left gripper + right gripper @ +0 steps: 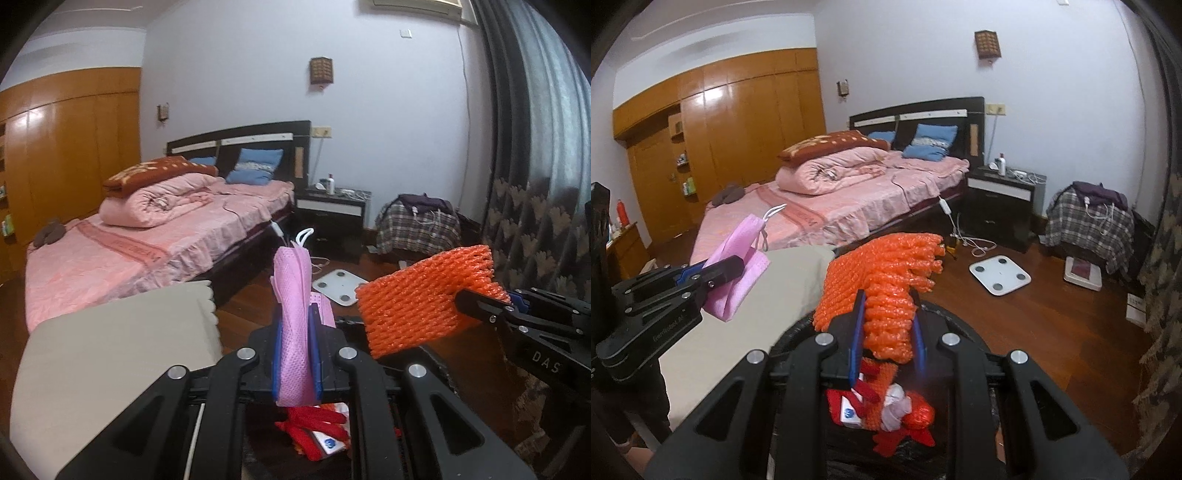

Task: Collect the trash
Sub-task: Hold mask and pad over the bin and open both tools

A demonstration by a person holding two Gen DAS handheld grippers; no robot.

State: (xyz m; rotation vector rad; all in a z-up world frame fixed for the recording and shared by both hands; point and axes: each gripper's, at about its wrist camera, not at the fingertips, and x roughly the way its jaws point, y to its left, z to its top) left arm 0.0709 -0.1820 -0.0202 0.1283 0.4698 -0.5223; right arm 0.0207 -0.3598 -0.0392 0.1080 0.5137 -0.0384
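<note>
My left gripper is shut on a pink face mask that stands up between its blue pads; the same mask shows at the left of the right wrist view, in the left gripper. My right gripper is shut on an orange foam fruit net; the net also shows at the right of the left wrist view, with the right gripper clamped on its edge. Below both grippers is a black-lined bin holding red and white trash.
A beige surface lies to the left of the bin. A bed with pink bedding stands behind it, a dark nightstand beside that. A white scale and cables lie on the wooden floor. A patterned curtain hangs at the right.
</note>
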